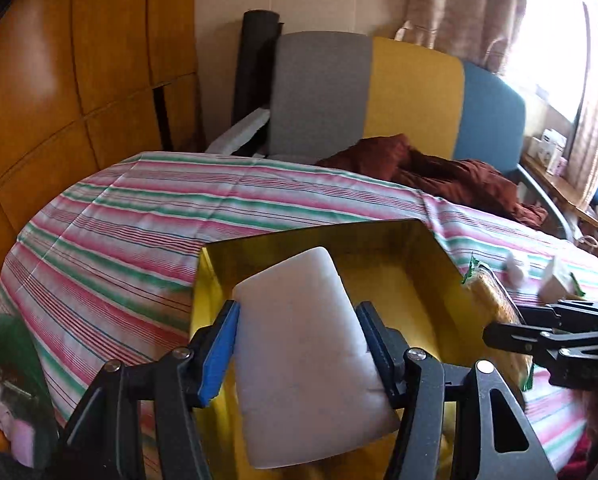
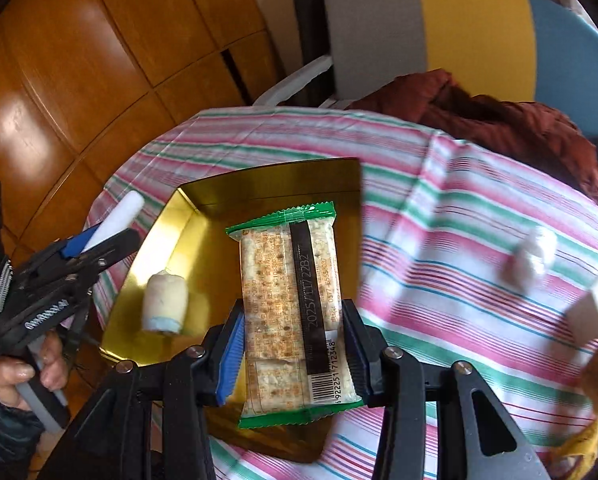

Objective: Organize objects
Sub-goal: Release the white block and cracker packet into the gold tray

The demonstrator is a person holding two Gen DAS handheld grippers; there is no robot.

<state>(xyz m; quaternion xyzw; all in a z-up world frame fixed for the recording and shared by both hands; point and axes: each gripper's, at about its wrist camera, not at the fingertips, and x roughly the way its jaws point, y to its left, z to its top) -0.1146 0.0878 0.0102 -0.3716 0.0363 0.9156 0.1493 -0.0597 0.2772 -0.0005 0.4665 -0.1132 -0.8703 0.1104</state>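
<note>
White pad [image 1: 299, 344] clamped in left claw [image 1: 297, 344]; right claw [image 2: 293, 344] grips cracker packet [image 2: 295, 316] over, perhaps touching, gold tray [image 2: 259, 184].

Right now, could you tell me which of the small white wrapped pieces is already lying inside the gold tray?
The stubby white roll with the pale blue end, near the gold tray's left wall. The other small white pieces lie on the striped cloth, right of the tray.

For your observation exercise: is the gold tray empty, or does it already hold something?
Not empty. A small white wrapped roll lies inside the gold tray, left of the cracker packet gripped above it.
</note>
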